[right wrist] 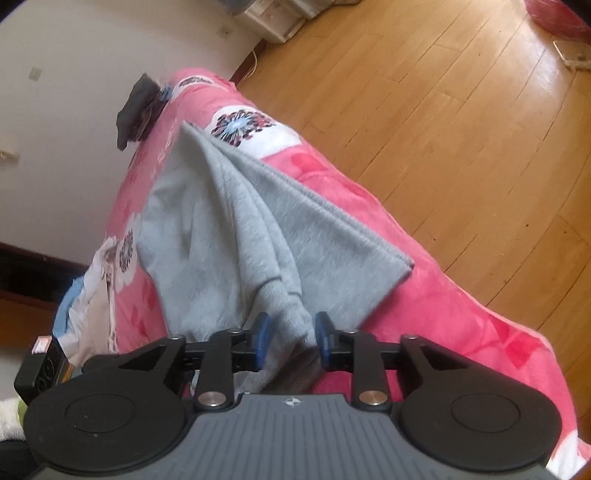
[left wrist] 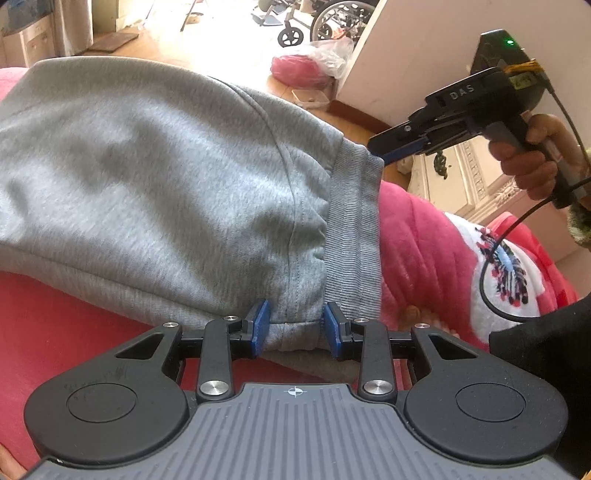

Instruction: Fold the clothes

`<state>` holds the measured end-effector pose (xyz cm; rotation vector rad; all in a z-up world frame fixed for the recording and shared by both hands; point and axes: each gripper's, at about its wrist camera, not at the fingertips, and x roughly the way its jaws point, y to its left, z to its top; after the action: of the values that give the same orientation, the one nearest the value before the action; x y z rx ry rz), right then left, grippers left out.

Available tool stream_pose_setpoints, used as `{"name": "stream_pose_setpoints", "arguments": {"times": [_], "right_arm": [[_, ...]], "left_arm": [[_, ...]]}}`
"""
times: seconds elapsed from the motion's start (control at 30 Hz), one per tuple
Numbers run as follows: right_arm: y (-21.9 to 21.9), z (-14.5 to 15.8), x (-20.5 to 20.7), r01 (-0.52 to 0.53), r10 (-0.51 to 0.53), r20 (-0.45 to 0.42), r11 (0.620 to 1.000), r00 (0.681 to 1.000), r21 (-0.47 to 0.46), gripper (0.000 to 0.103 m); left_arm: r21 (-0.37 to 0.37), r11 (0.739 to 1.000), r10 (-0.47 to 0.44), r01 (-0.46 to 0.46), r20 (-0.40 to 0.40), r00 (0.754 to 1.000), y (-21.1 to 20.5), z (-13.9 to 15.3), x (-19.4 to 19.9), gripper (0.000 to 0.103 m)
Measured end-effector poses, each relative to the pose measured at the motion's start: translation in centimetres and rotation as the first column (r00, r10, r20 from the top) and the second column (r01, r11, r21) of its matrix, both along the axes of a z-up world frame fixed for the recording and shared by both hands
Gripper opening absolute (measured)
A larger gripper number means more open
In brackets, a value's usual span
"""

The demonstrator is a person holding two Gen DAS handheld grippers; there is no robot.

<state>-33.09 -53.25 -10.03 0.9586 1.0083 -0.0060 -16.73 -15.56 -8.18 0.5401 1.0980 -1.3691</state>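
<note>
Grey sweatpants (left wrist: 166, 177) lie across the pink floral blanket (left wrist: 436, 240) on the bed, waistband end lifted. Left gripper (left wrist: 296, 325) pinches the hem edge just beside the ribbed waistband (left wrist: 354, 229), blue pads (left wrist: 261, 321) pressed into the fabric on both sides. Right gripper (right wrist: 290, 334) clamps a bunched wad of the same grey cloth; folds fan out from its pads toward the far end (frame is a bit blurred). In the left wrist view the right gripper (left wrist: 388, 157) sits at the far corner of the waistband, its fingertips hidden behind the fabric, right hand (left wrist: 532, 155) on its handle. Wooden floor (right wrist: 443, 92) beside the bed, a wheelchair (left wrist: 332, 18) in the background, a dark cloth (right wrist: 136, 107) at the bed's far end.
</note>
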Motion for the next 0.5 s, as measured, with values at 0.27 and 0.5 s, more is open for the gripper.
{"name": "stream_pose_setpoints", "arguments": {"times": [0.27,0.5], "right_arm": [[0.9,-2.0,1.9,-0.083,0.084,-0.017,0.996,0.996,0.031,0.043],[1.4,-1.9,2.6,-0.157,0.158,-0.03,0.988,0.987,0.011,0.045]], "left_arm": [[0.004,1.0,-0.002,0.002,-0.004,1.0,0.2,0.0,0.3,0.032],[0.008,1.0,0.0,0.0,-0.006,1.0,0.1,0.0,0.2,0.032]]}}
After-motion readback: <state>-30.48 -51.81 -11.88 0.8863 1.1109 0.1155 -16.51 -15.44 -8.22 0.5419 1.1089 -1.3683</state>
